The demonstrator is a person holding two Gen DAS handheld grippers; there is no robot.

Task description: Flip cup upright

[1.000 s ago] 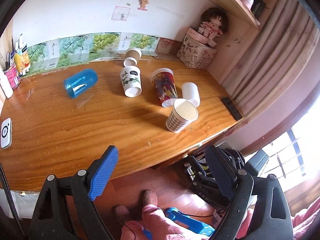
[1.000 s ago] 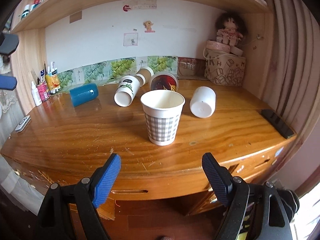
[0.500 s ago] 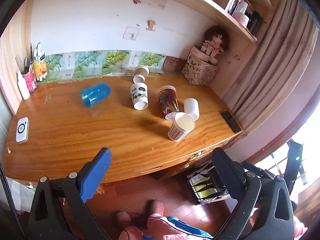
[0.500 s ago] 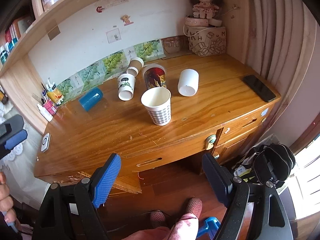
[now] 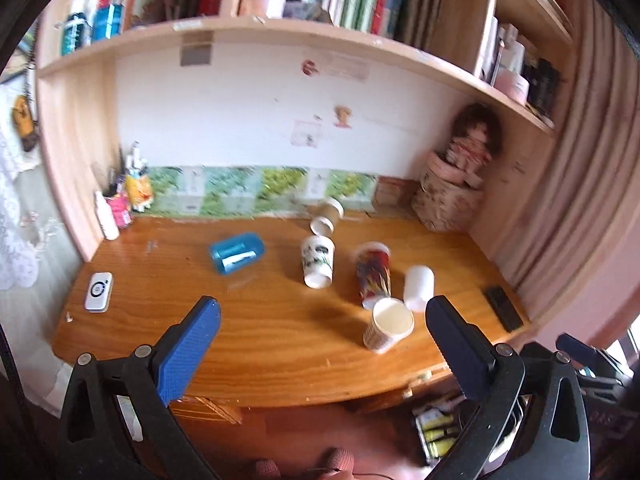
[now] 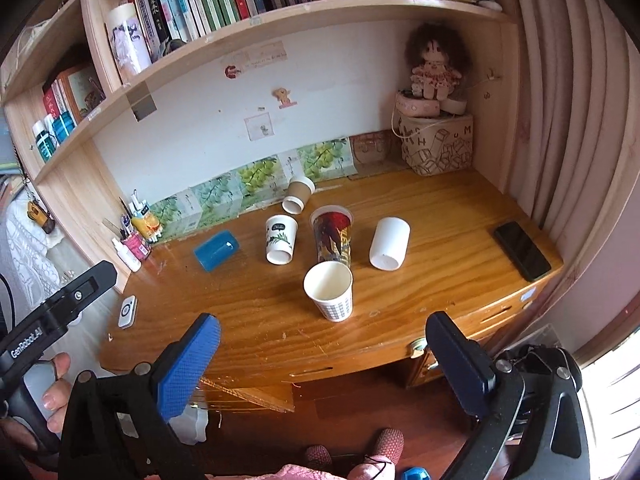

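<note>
step: checked cup (image 6: 330, 295) stood upright near the table's (image 6: 440, 216) front edge, mouth up; judged this flip done, both tongs backed off.
left tongs (image 5: 320, 350): spread wide, pinching nothing, held off the front of the table.
right tongs (image 6: 320, 364): spread wide, empty, also off the front edge, above the floor.
cup place: in the right view, at 12 o'clock from the right tongs, just at 6 o'clock of the red printed cup (image 6: 333, 236), which may touch it.
others lying down: blue cup (image 6: 216, 249) at 9 o'clock of the group, white leaf cup (image 6: 281, 239), brown cup (image 6: 299, 195) at the back, plain white cup (image 6: 389, 243) at 3 o'clock; red printed cup's pose unclear.
doing it well: judged next target should be one lying cup; approach side-on across the wall, not the rim; pinch lightly since paper crushes; tip mouth up, set the base flat, release only when it stands; keep clear of the checked cup.
risk: neighbours sat close, easy to knock.
change vs 1.0 s ago: both views had pulled back and up; bookshelf (image 6: 240, 40) now showed; cups looked smaller; cups unmoved; tongs equally wide.
blur: left view smeared, detail poor.
</note>
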